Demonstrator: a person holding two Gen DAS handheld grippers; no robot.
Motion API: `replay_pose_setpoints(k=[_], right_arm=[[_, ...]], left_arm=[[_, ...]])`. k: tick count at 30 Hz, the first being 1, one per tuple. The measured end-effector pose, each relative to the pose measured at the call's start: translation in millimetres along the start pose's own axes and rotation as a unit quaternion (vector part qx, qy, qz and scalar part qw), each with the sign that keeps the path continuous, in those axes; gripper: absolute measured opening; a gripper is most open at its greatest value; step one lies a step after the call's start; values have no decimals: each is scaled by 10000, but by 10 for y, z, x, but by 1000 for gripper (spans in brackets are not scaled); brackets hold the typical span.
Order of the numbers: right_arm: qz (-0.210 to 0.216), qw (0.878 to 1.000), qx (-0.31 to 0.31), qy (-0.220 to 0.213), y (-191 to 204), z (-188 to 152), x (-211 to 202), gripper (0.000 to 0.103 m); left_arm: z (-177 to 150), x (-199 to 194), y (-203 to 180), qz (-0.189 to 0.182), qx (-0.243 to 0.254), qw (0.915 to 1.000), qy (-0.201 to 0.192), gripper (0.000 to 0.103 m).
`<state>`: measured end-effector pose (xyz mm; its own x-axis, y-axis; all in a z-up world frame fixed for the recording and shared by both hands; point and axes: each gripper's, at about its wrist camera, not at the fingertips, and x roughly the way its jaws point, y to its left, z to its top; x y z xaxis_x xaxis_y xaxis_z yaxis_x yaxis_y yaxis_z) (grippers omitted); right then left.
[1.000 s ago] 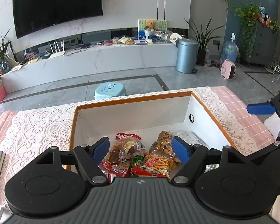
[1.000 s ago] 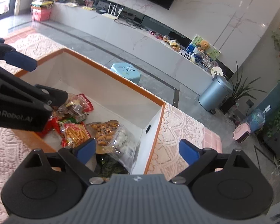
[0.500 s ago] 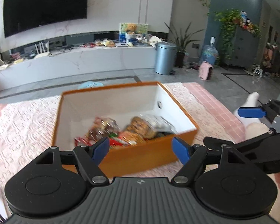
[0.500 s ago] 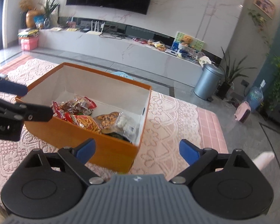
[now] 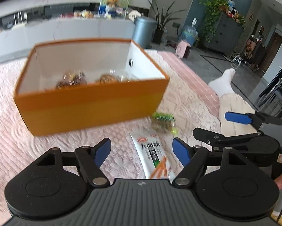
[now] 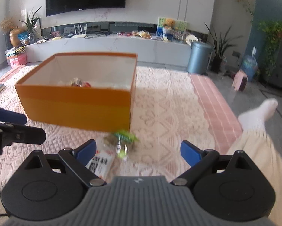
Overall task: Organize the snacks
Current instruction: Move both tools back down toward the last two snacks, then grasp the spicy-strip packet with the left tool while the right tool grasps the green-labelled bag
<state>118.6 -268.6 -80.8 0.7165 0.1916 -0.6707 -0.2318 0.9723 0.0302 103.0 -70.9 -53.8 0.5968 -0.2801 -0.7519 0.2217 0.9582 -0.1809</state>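
Both grippers have pulled back from the orange box (image 5: 92, 109): a second ago each camera looked straight down into it at the packets inside, and now its whole front wall fills the middle of both views, with two loose snacks in sight on the lace cloth (image 6: 169, 113) in front of it; that reads as one drop-off finished and the next pickup about to start. The left gripper (image 5: 141, 151) is empty, its blue pads wide apart though closing slightly, nothing pinched between them. The right gripper (image 6: 138, 150) is likewise spread wide and empty; in the left view it shows at the right edge of the frame. Low in the centre of the left view a white packet (image 5: 152, 154) with dark print and orange sticks pictured on it lies flat on the cloth, between the left gripper's pads but untouched. Just above it, near the box's lower right corner, sits a small clear bag with a green top (image 5: 163, 121), blurred by motion. In the right view the same bag appears just below the box's near corner, the white packet partly hidden behind the left pad. Inside the box a few wrapped snacks (image 5: 73, 79) show above the rim, too blurred to name. A white sock and pale trouser leg (image 6: 257, 131) lie at the right
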Motion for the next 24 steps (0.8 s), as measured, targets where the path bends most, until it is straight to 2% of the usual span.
replay_pose_setpoints(k=[5,10,18,22,24], right_arm=[[8,9991,268,323,-87,-212,137,83],[-19,9976,523,445,-165,-288,253,70],[92,9930,1071,480,-355,-306,340,69],[75,9903,1285,526,-440,-317,387,69],[121,9886,1368,610,-456,-327,426,69]], left_arm=[[-113,204,-106,-60,52,9993,368,87],[-248,411,-226,-171,7,9978,647,87],[-273,727,-325,70,-142,9961,869,87],[-280,868,-375,-10,-285,9944,1019,87],[-286,925,-416,153,-327,9939,1038,87]])
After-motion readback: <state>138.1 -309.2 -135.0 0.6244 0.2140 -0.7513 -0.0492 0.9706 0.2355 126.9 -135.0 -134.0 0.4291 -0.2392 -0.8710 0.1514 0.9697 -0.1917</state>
